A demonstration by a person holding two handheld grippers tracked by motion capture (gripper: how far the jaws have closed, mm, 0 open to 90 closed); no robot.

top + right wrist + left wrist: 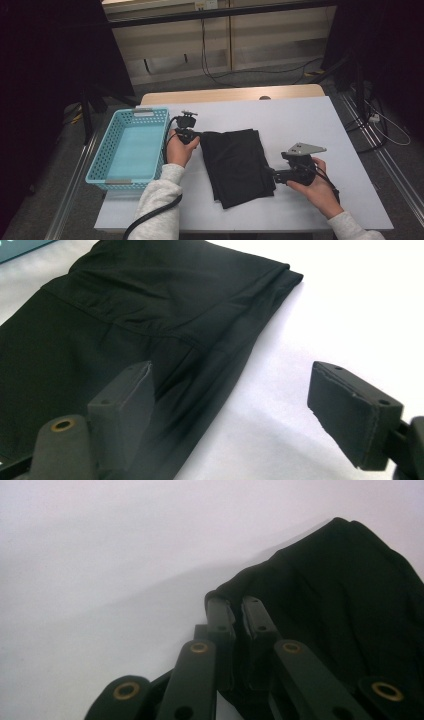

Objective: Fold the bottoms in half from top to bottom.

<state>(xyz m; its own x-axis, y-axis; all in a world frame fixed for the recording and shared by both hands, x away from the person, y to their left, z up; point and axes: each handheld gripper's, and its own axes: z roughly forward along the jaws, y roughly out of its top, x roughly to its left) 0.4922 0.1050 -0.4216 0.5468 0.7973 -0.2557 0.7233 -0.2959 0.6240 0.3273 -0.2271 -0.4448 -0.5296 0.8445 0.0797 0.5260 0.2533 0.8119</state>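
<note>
A folded black cloth (235,165) lies in the middle of the white table (300,120). My left gripper (197,135) is at the cloth's far left corner. In the left gripper view its jaws (235,605) stand almost together, pinching the edge of the cloth (340,595), which rises in a fold there. My right gripper (270,172) is at the cloth's right edge, lying level and pointing left. In the right gripper view it (232,375) is wide open, one jaw over the cloth (125,300) and the other over bare table, gripping nothing.
A teal plastic basket (100,155) stands at the table's left edge, close to my left hand; its corner (15,247) shows in the right gripper view. Bare table stretches right of and beyond the cloth. Cables lie on the floor behind the table.
</note>
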